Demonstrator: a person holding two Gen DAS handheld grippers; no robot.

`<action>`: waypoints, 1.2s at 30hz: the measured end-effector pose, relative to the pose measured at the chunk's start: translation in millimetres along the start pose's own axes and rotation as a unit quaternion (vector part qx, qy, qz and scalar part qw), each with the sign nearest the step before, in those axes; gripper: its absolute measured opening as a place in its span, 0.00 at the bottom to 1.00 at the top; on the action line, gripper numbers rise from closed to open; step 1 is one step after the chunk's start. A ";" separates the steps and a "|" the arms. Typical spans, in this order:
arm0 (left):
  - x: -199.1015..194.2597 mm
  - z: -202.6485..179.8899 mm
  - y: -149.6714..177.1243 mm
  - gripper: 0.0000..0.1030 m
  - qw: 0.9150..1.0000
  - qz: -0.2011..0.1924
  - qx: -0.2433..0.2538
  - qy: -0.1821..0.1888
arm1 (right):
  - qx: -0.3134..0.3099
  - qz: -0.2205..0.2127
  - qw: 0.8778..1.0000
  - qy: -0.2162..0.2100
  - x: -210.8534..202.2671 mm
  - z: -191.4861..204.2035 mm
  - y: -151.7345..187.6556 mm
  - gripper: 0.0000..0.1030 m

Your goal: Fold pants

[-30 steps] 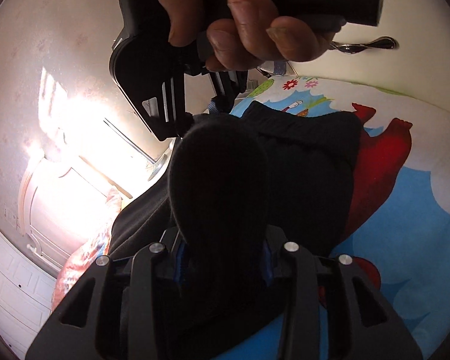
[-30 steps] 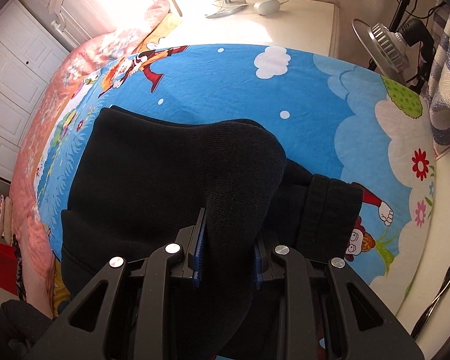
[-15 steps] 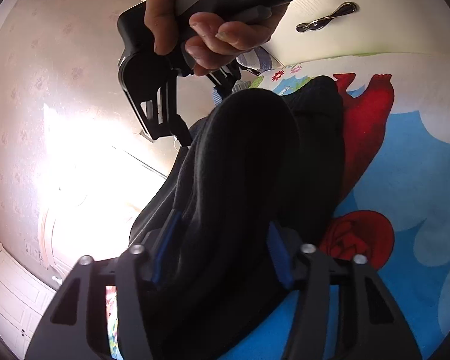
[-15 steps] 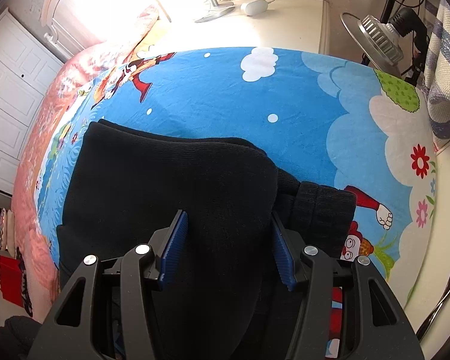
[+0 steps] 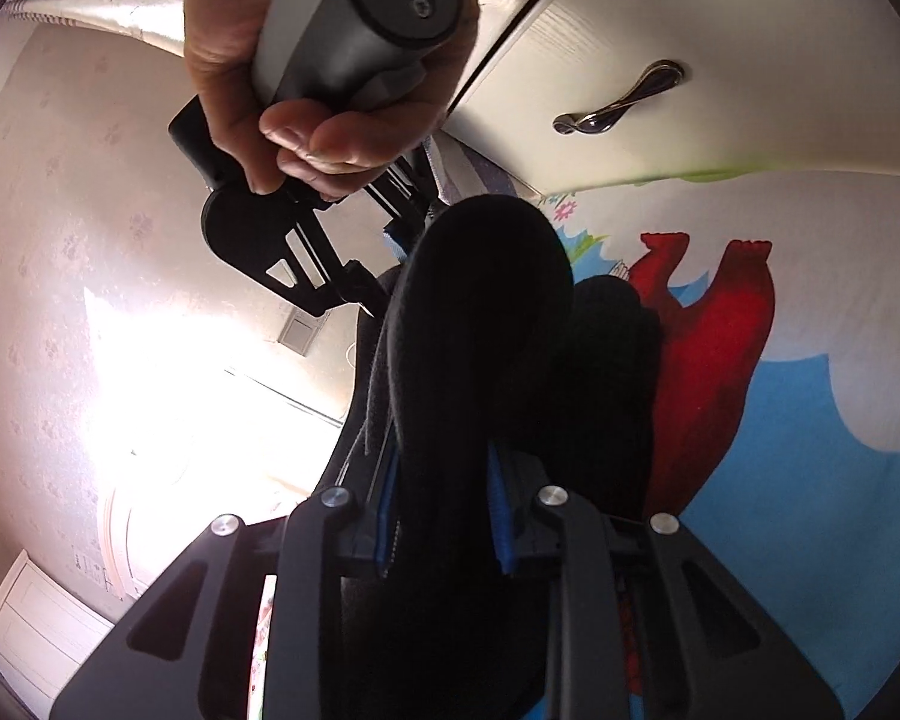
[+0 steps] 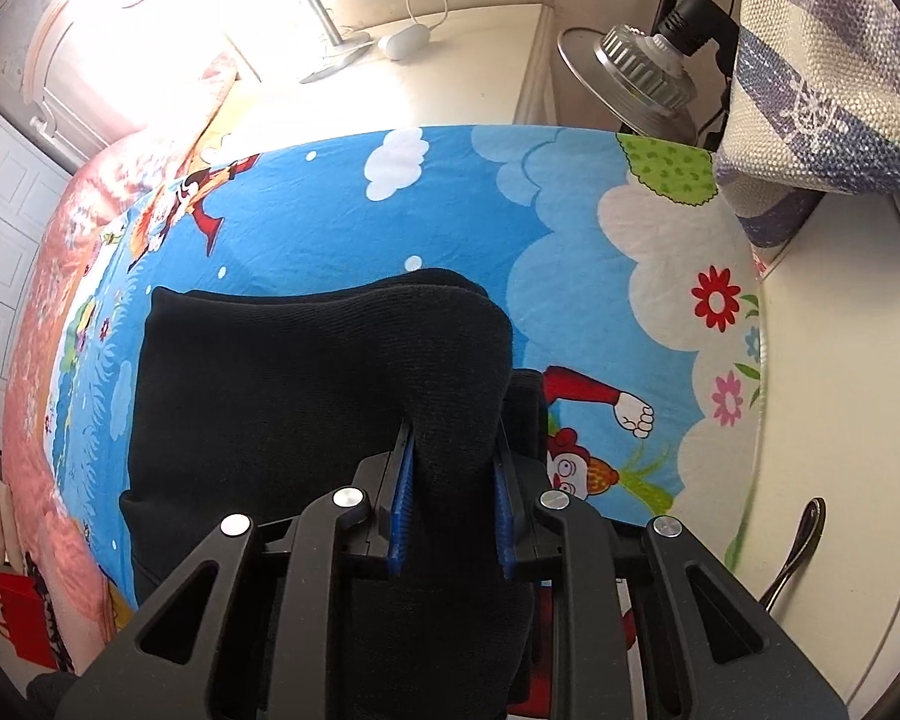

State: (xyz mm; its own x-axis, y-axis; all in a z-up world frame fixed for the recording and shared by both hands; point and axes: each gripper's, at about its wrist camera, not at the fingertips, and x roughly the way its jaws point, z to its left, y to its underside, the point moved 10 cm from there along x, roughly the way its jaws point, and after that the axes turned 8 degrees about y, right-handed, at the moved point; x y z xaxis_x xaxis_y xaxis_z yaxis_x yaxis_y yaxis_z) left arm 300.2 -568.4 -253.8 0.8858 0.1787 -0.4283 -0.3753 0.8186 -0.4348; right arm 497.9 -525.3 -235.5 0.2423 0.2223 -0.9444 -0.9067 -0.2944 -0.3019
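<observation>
Closing on bunched black pants (image 6: 306,396), both claws grip them; no readable writing.

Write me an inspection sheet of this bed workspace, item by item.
Surface: bed sheet, blue with cartoon print, pink quilt along one edge.
Job's things: black pants, partly folded, one fold raised off the sheet.
Clutter: striped towel at the bed's corner.
Grippers: left gripper and right gripper are both closing, pants fabric between the fingers; a hand holds the right one.
Cables: white cord looped on the bedside table; dark leads behind the lamp.
Surroundings: white cupboard with handle, white doors, red bag.
</observation>
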 end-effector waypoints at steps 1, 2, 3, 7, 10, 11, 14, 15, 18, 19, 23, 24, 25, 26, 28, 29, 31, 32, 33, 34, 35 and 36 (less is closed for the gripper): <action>1.6 -5.4 2.1 0.24 1.000 0.005 0.002 0.007 | -0.009 0.004 1.000 0.009 3.7 -0.8 1.1 0.21; 3.0 -10.9 5.3 0.25 1.000 0.011 0.007 0.016 | -0.030 0.009 0.999 0.027 9.6 -0.5 4.6 0.21; -1.7 -12.6 6.6 0.31 1.000 0.003 0.010 0.021 | -0.047 0.011 0.998 0.050 16.4 -0.6 8.3 0.22; -51.5 18.4 37.0 0.36 0.992 -0.017 -0.082 0.090 | -0.070 0.002 0.993 0.097 23.0 1.5 12.6 0.22; -91.0 67.0 86.8 0.50 0.984 -0.033 -0.159 0.077 | -0.074 -0.001 0.992 0.105 23.2 0.4 12.7 0.23; -99.8 79.7 106.8 0.54 0.982 -0.034 -0.175 0.068 | -0.073 0.000 0.992 0.106 23.4 -0.3 12.2 0.24; -101.9 98.9 159.9 0.54 0.974 0.004 -0.218 0.066 | -0.074 0.002 0.991 0.113 21.8 -1.0 10.4 0.28; -99.1 100.7 175.1 0.52 0.971 0.016 -0.229 0.073 | -0.074 0.000 0.990 0.120 18.9 -1.9 9.3 0.34; -87.9 103.1 202.4 0.39 0.963 0.037 -0.247 0.099 | -0.093 -0.044 0.981 0.165 -11.8 -2.0 -2.7 0.43; -86.6 101.9 206.3 0.38 0.960 0.037 -0.253 0.113 | -0.106 -0.074 0.974 0.184 -29.2 2.1 -8.3 0.48; -75.0 96.2 218.3 0.32 0.961 0.039 -0.242 0.126 | -0.131 -0.117 0.976 0.129 -65.1 58.1 -17.2 0.50; -75.1 96.4 219.5 0.28 0.960 0.040 -0.244 0.130 | -0.151 -0.110 0.975 0.116 -61.6 81.6 -14.2 0.50; -76.5 95.7 220.5 0.25 0.960 0.037 -0.244 0.133 | -0.172 -0.103 0.974 0.106 -54.9 106.7 -10.5 0.50; -74.4 92.6 219.3 0.24 0.959 0.037 -0.243 0.139 | -0.194 -0.093 0.972 0.094 -45.3 133.1 -6.4 0.51; -62.9 82.9 216.7 0.23 0.955 0.041 -0.248 0.156 | -0.238 -0.071 0.966 0.069 -22.2 184.3 0.9 0.54; -57.8 80.6 216.7 0.22 0.953 0.040 -0.253 0.162 | -0.262 -0.061 0.961 0.063 -8.5 207.8 3.4 0.55; -50.2 76.5 215.7 0.13 0.953 0.037 -0.250 0.167 | -0.293 -0.043 0.953 0.065 18.3 242.2 5.9 0.55; -52.3 76.3 214.4 0.12 0.954 0.033 -0.244 0.169 | -0.303 -0.032 0.950 0.071 33.4 253.1 5.8 0.54; -56.8 76.0 212.3 0.10 0.957 0.028 -0.234 0.169 | -0.312 -0.029 0.945 0.091 48.0 258.8 4.2 0.53; -59.4 73.6 208.6 0.09 0.962 0.024 -0.219 0.164 | -0.326 -0.031 0.936 0.131 63.0 258.0 0.9 0.52; -63.6 71.1 205.6 0.08 0.965 0.024 -0.205 0.160 | -0.337 -0.035 0.926 0.165 75.5 255.4 -2.2 0.52; -66.7 68.0 203.3 0.07 0.966 0.026 -0.200 0.159 | -0.336 -0.037 0.925 0.174 84.0 254.0 -3.8 0.52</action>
State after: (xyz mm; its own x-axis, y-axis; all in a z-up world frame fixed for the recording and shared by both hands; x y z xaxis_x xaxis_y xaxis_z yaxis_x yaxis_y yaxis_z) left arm 183.4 -376.8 -259.8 0.7584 -0.0150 -0.6516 -0.5489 0.5245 -0.6509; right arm 434.1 -269.5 -280.6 0.4976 -0.0143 -0.8673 -0.4918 -0.8283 -0.2685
